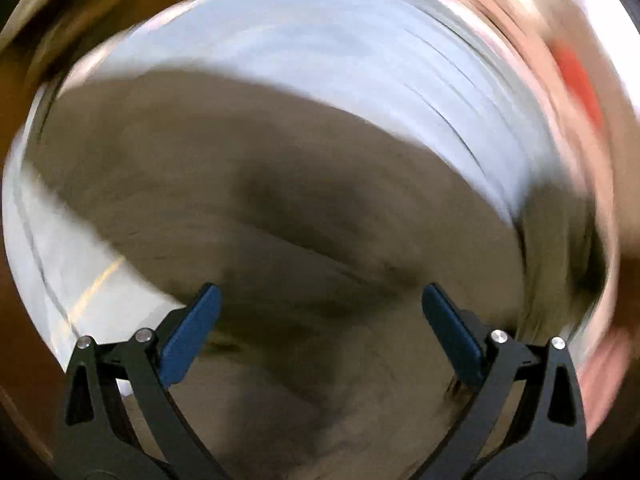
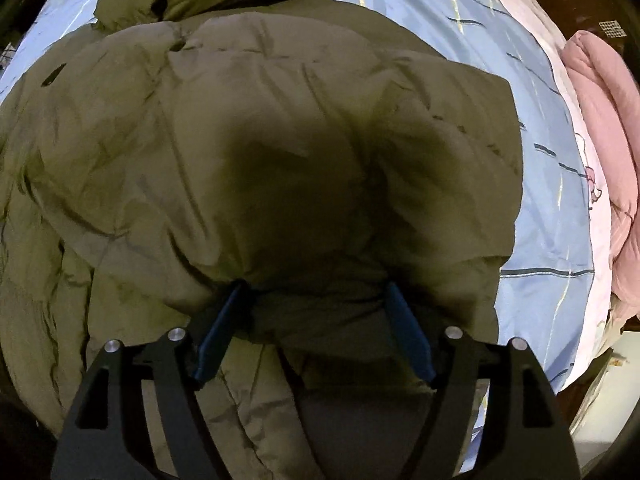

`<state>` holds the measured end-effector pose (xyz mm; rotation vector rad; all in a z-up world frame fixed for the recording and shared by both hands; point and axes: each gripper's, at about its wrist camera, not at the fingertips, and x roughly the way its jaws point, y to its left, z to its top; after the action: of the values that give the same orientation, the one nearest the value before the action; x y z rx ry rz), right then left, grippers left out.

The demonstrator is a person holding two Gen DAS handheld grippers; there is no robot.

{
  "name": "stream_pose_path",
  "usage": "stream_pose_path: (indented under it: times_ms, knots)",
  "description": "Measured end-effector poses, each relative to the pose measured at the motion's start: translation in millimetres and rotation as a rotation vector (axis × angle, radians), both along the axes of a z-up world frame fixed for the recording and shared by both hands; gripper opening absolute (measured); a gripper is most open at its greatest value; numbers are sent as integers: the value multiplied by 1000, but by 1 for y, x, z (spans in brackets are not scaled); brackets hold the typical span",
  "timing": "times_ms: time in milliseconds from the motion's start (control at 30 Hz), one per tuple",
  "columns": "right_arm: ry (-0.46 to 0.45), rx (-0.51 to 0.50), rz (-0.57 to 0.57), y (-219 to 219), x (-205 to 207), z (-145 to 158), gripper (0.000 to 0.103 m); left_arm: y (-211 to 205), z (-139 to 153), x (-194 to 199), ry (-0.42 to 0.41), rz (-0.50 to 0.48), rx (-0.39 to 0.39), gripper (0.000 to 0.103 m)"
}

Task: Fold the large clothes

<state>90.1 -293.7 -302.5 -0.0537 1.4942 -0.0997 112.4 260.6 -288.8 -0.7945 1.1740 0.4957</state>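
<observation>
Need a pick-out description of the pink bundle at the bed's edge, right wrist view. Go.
Start from the bed with the light blue sheet and the big olive puffer jacket spread across it. Look past the sheet's pale border, away from the jacket, to the right edge of the view. There lies the pink quilt, bunched and puffy: the only pink, padded thing there, plain where the sheet has stripes.

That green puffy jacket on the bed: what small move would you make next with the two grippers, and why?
Probably close the right gripper on the olive puffer jacket. Its blue fingers stand apart around a bunched fold of the jacket, which lies on the blue plaid bedsheet. The left gripper is open above the fabric, its view motion-blurred, so it looks less ready.
</observation>
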Motion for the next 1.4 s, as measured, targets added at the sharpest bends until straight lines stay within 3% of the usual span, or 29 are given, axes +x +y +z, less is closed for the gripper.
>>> stream_pose_path:
  times_ms: [67,167,267,400,467,500,533,700,833,933,1033,1067,1133,1200,1300,1367,1400]
  knots:
    - [1,-4,-5,7,-1,1,74,56,-16,-31,24,228,-87,101]
    - [1,-10,-4,10,4,1,74,105,-34,-52,67,390,-140,101]
    - [-5,-4,-5,19,-17,-1,74,136,-46,-68,88,487,-147,101]
    - [-21,25,-17,22,-22,8,75,153,-52,-75,81,517,-126,101]
    - [-29,38,-20,14,-17,9,75,157,-54,-69,62,475,-101,64]
    - [-36,44,-22,14,-16,12,75,154,-56,-65,40,449,-116,28]
    - [-42,48,-24,13,-16,14,75,153,-56,-63,0,429,-138,14]
    - [-68,64,-34,8,-8,25,75,135,-21,-54,-137,411,-98,9]
    - [-86,76,-47,5,-3,33,75,83,46,-36,-312,219,32,9]
    - [-92,84,-63,12,-7,39,75,2,96,-20,-435,-69,137,9]
    - [-92,97,-82,8,-2,38,75,-75,118,-12,-485,-328,211,9]
    - [-92,101,-90,8,-2,39,75,-111,123,-14,-501,-454,249,10]
    - [-95,109,-108,6,-1,39,75,-185,118,-19,-490,-745,338,11]
    - [-95,111,-122,4,-1,39,75,-243,96,-29,-427,-979,395,11]
    - [-95,118,-138,0,0,39,75,-294,52,-42,-296,-1195,440,13]
    - [-99,120,-149,-3,0,40,75,-315,21,-47,-207,-1306,489,21]
    - [-105,123,-158,-6,0,40,75,-323,12,-50,-180,-1348,522,34]
